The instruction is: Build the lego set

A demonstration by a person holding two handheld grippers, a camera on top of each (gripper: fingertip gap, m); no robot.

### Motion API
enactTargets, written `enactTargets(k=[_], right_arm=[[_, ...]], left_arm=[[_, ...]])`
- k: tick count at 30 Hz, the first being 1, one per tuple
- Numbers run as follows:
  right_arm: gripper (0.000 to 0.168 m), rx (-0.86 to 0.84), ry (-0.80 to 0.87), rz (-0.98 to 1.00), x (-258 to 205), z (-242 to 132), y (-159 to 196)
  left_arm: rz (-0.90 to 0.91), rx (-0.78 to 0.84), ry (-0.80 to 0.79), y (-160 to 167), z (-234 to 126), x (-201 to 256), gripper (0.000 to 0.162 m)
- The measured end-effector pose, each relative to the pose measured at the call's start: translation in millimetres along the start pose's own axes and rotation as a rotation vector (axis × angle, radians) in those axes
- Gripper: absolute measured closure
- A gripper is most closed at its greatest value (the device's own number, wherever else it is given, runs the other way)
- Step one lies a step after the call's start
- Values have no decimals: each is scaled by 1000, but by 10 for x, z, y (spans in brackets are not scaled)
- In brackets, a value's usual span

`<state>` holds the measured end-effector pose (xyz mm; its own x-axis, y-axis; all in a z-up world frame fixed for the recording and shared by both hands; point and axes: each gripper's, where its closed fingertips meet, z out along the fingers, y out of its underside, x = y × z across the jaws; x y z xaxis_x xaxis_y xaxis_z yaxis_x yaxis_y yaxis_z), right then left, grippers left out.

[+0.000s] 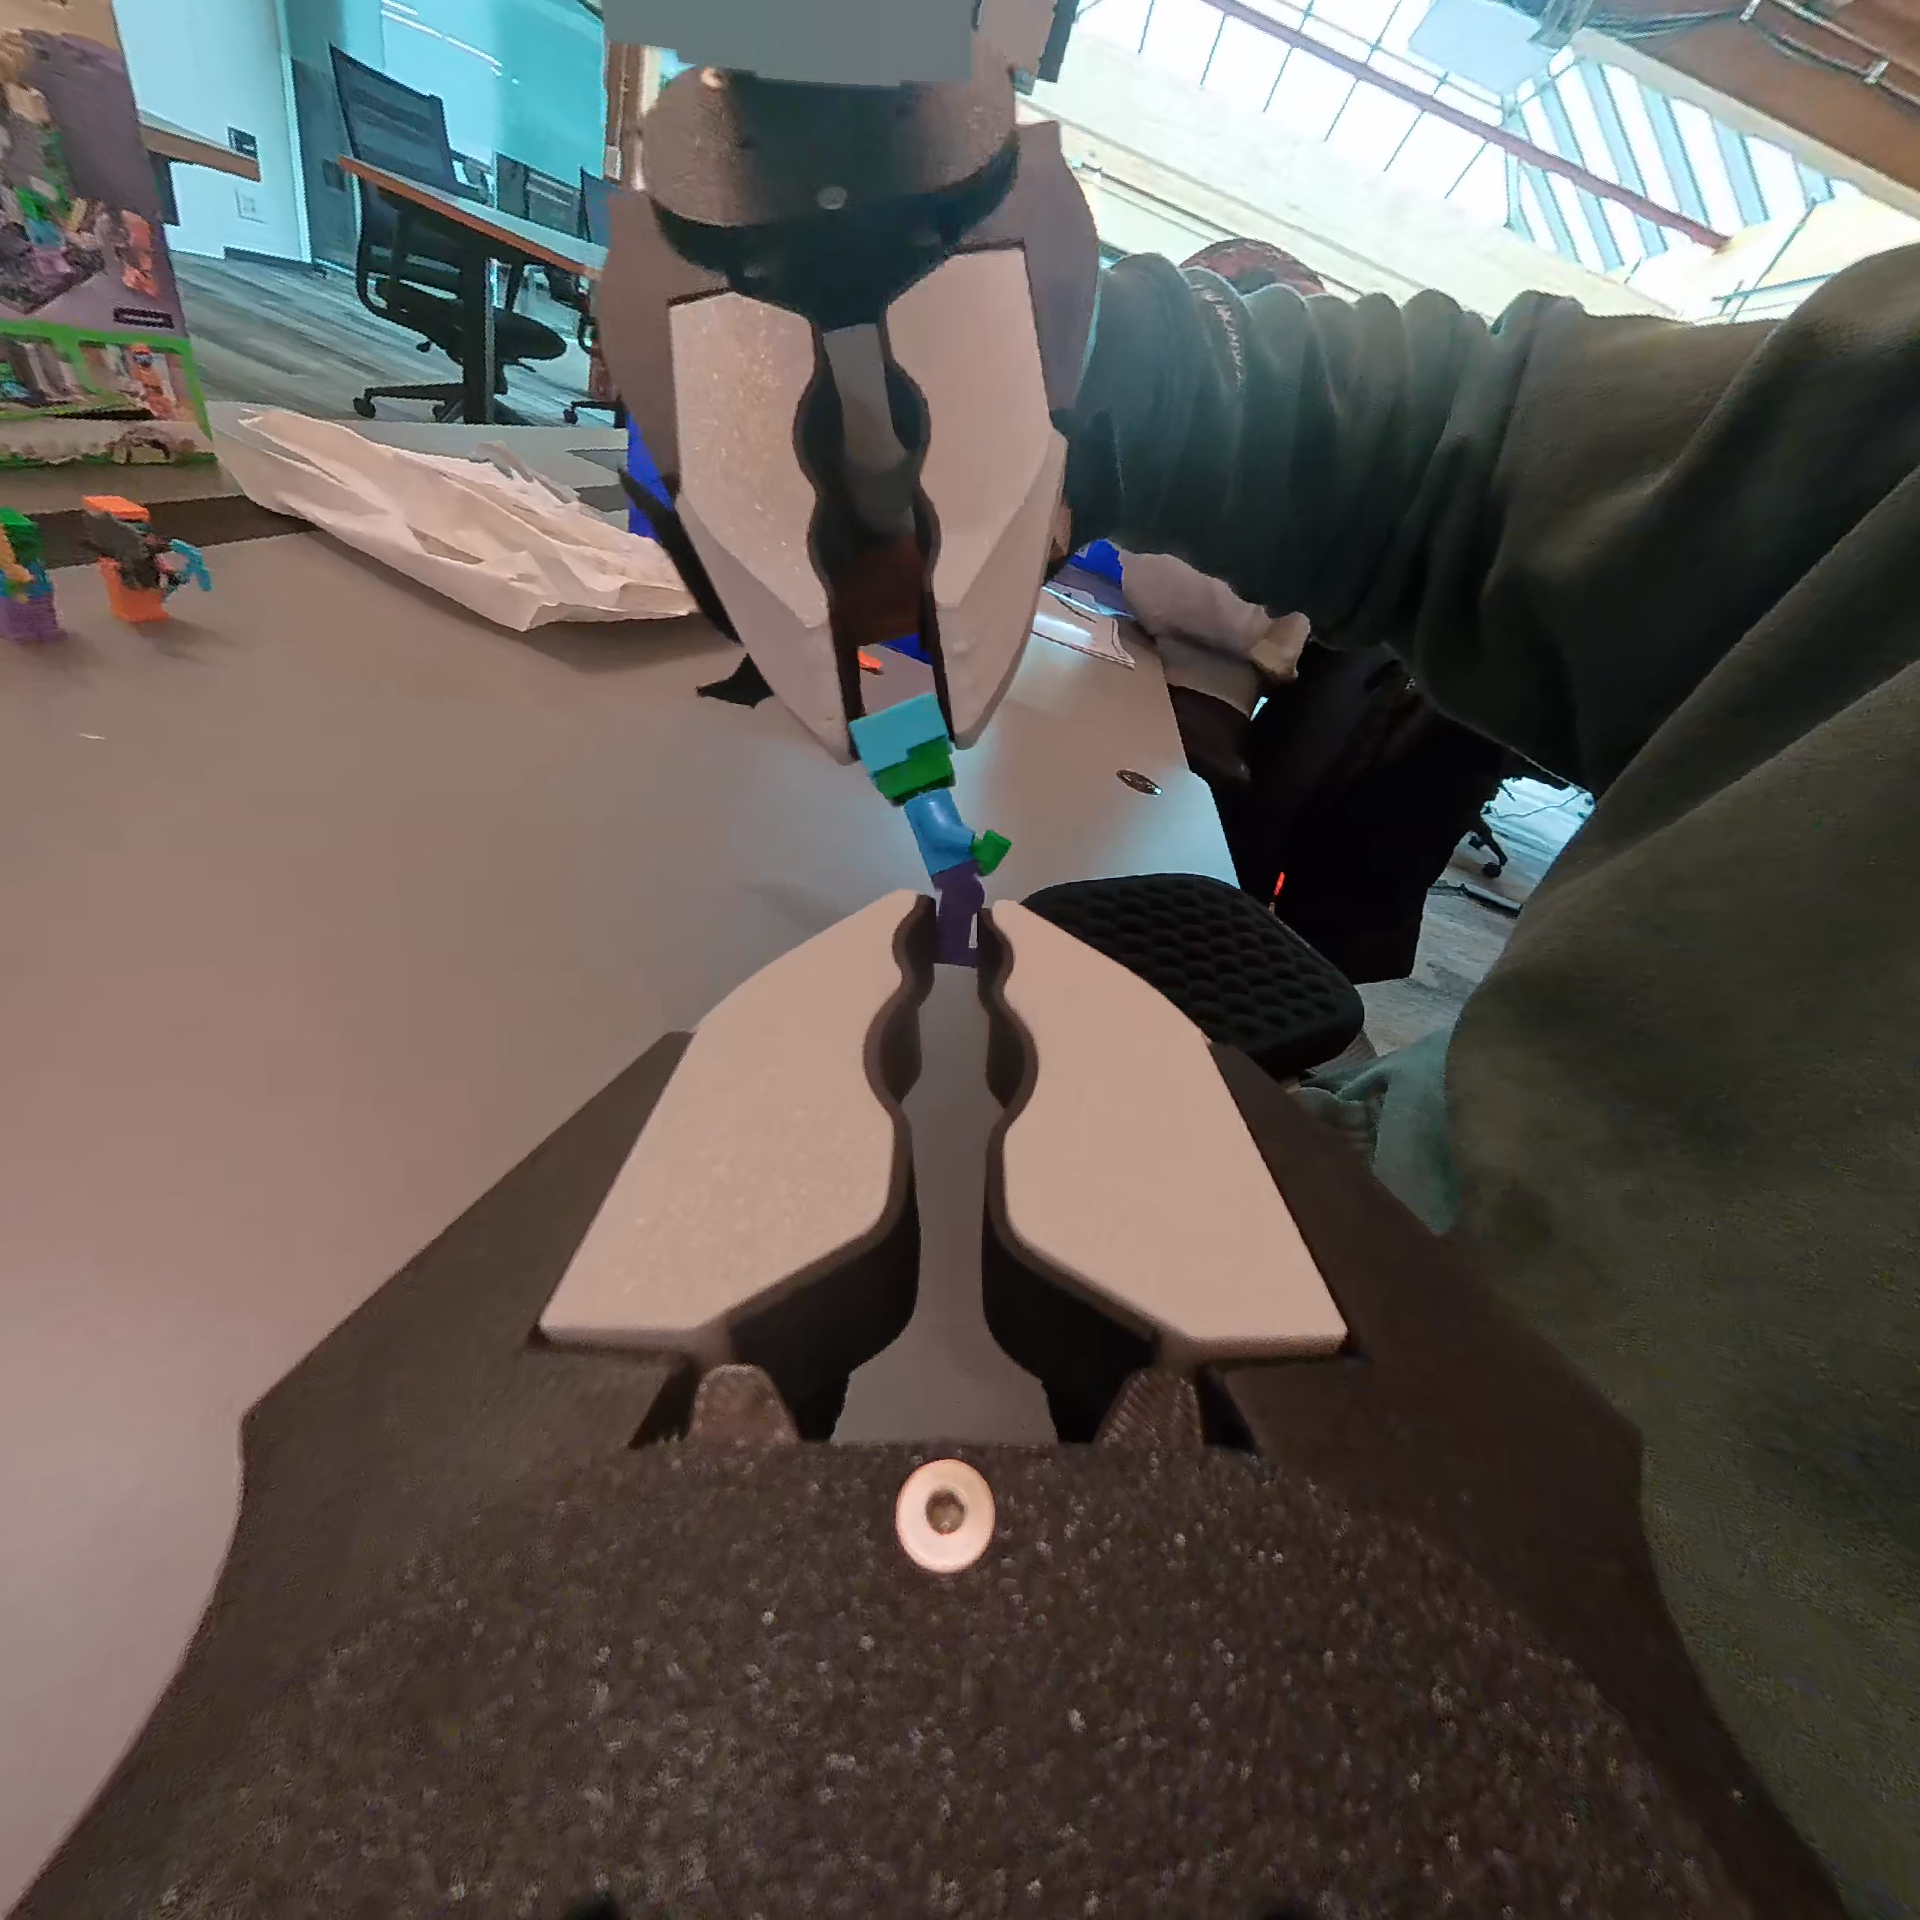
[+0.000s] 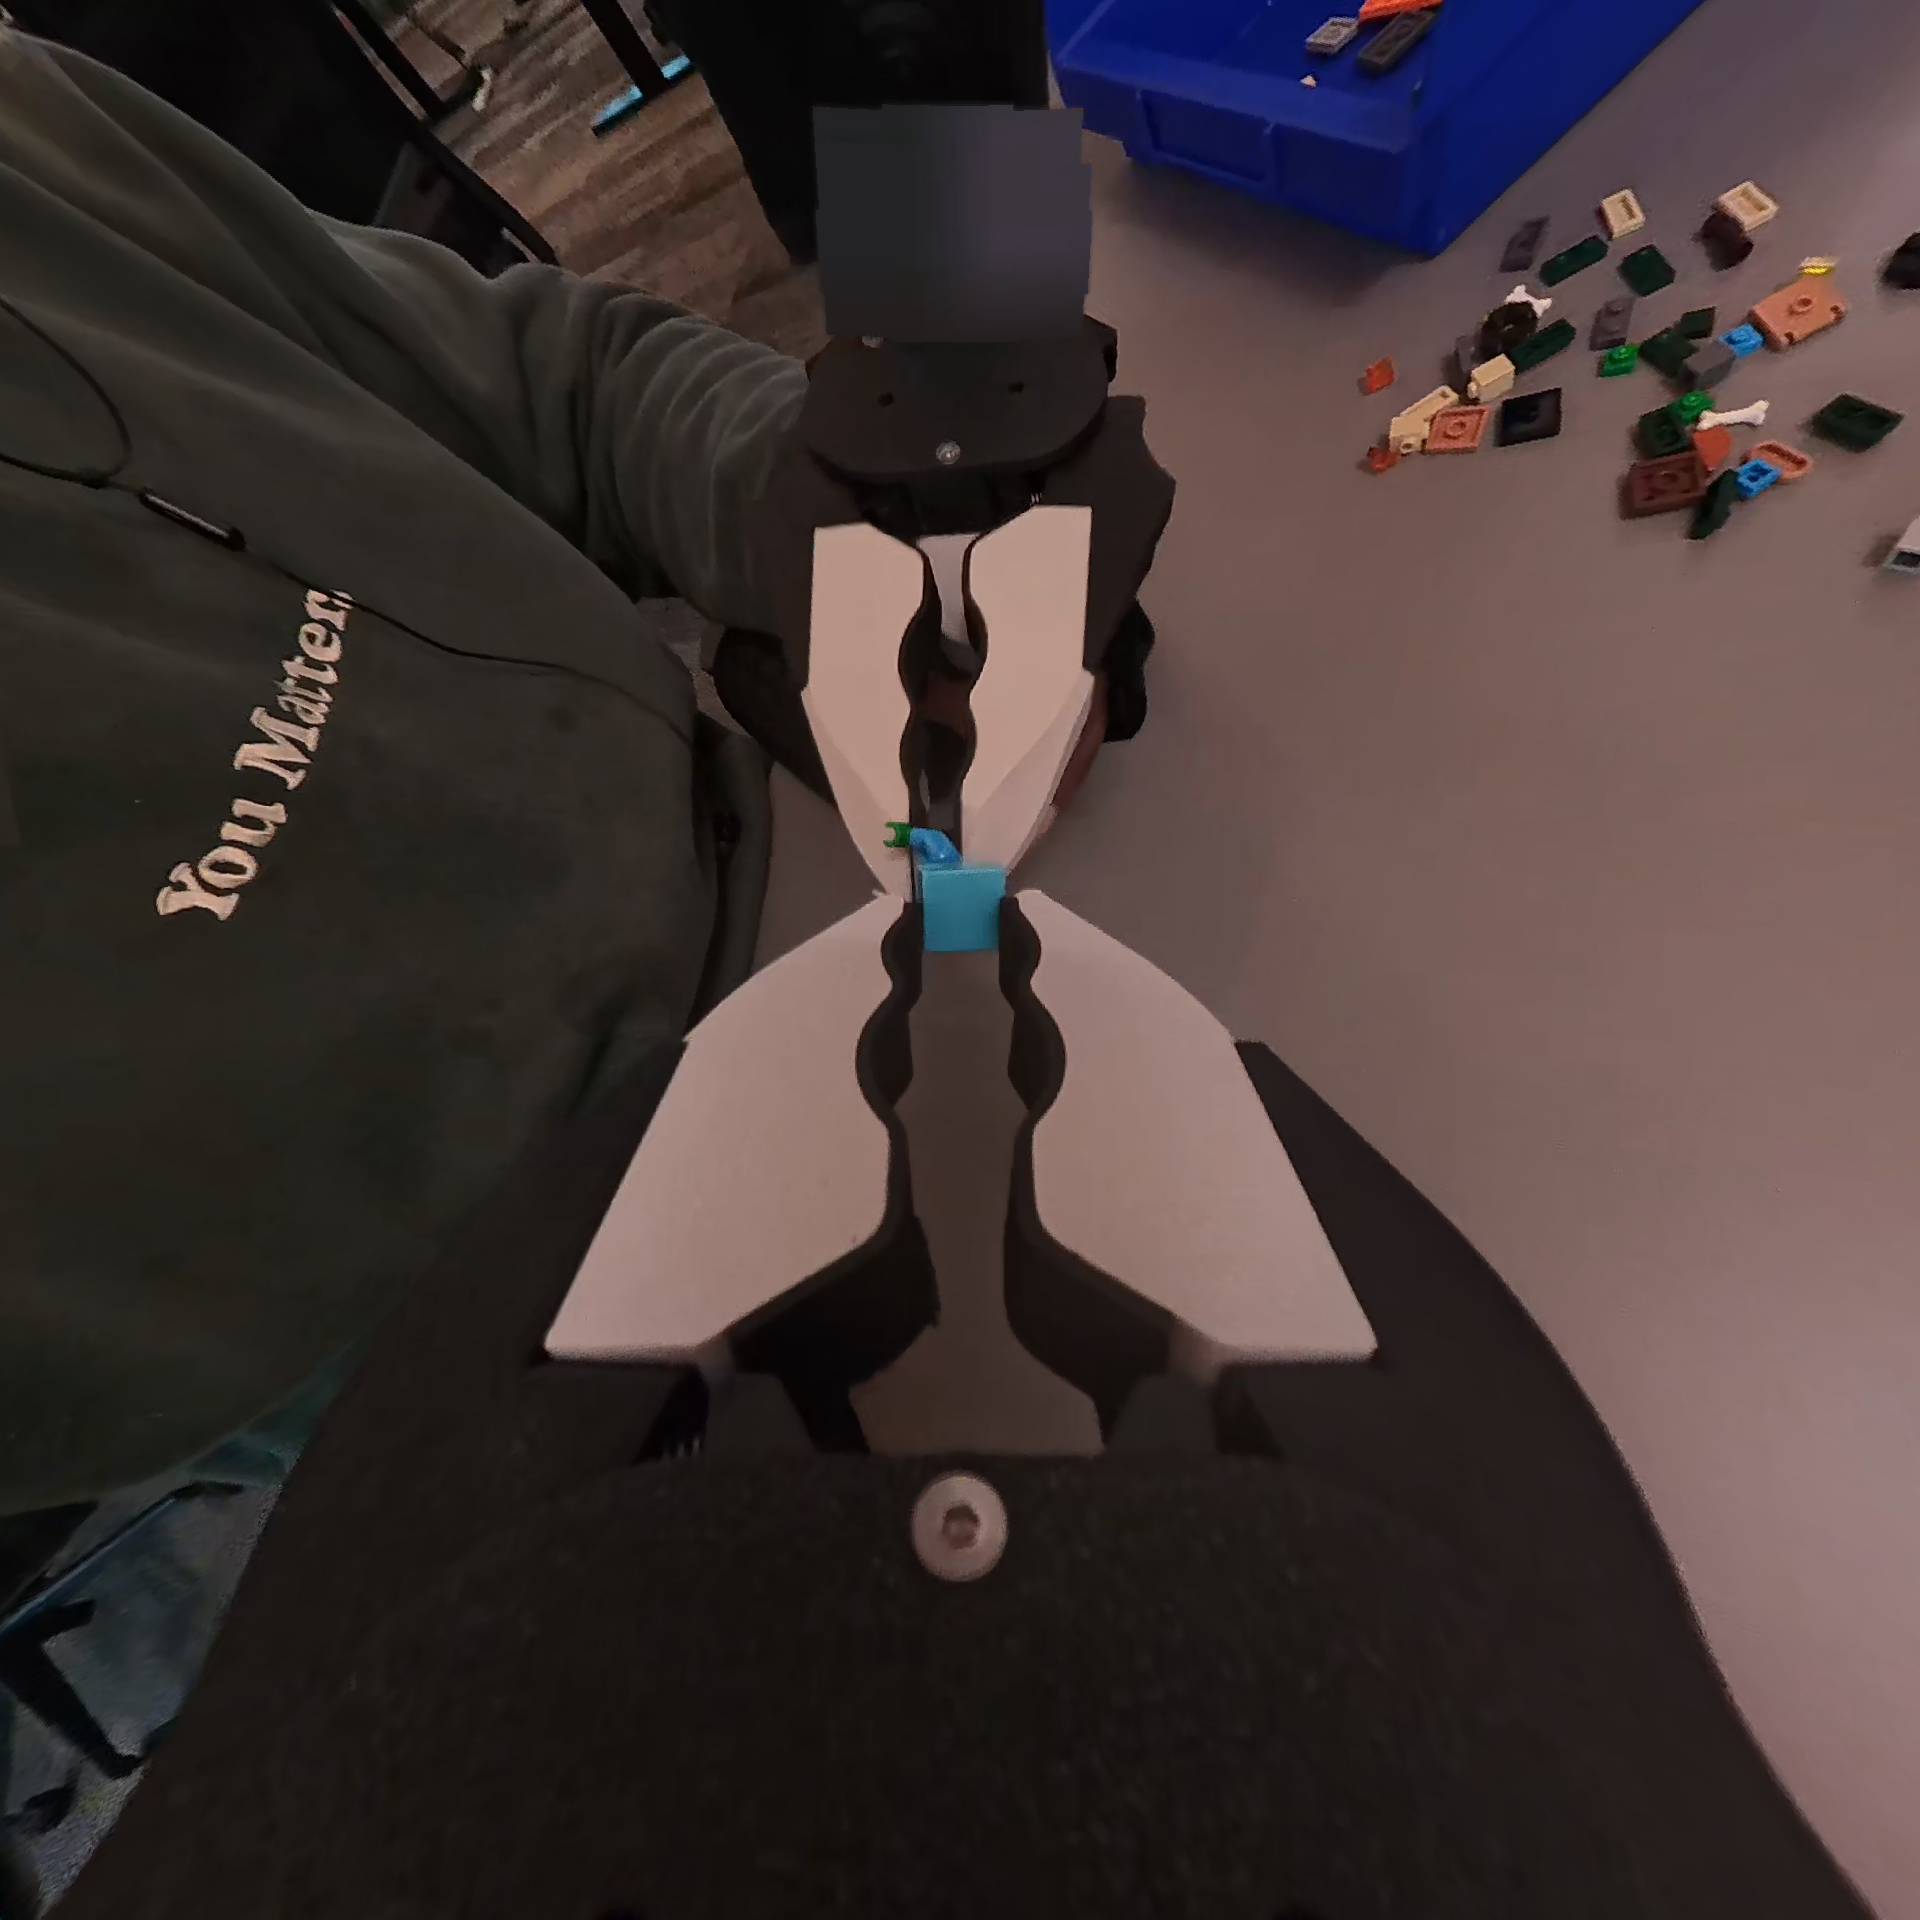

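A: The lego figure (image 1: 940, 821) hangs in mid-air at the centre of the left wrist view, between the two grippers and above the grey table (image 1: 364, 831).

B: Who has which end?

A: The left gripper (image 1: 956, 920) is clamped on its purple legs. The right gripper (image 2: 961, 914), coming down from the top of that frame, pinches the light blue cube on its head; in the right wrist view that cube sits between its fingertips at centre.

B: And the figure itself?

A: Green head under the blue cube, blue torso, a green hand sticking out to the right.

B: Around it?

A: Two finished small figures (image 1: 94, 571) stand at the left edge, a crumpled white bag (image 1: 447, 520) behind them, the set's box (image 1: 83, 260) upper left. In the right wrist view, loose pieces (image 2: 1662, 384) lie scattered upper right beside a blue bin (image 2: 1351, 135). A green sleeve (image 1: 1558, 520) fills the right side.
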<state>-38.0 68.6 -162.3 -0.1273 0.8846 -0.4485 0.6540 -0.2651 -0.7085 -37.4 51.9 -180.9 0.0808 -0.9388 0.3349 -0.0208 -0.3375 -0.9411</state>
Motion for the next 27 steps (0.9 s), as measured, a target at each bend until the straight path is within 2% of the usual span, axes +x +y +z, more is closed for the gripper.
enactTargets(k=[17, 20, 22, 23, 25, 27], right_arm=[[154, 68, 129, -74, 111, -62, -154], [140, 53, 142, -95, 130, -44, -152], [138, 37, 120, -98, 108, -15, -129], [139, 36, 113, -95, 101, 2, -126], [152, 34, 93, -101, 68, 31, -122], [152, 37, 118, -127, 73, 38, -130]], left_arm=[[-87, 82, -90, -130, -71, -172, 154], [-71, 95, -78, -160, -85, -150, 154], [-54, 90, -76, -159, -79, -130, 154], [-48, 86, -72, -156, -72, -117, 154], [-44, 81, -70, -150, -64, -108, 154], [-50, 81, -82, -147, -73, -132, 154]])
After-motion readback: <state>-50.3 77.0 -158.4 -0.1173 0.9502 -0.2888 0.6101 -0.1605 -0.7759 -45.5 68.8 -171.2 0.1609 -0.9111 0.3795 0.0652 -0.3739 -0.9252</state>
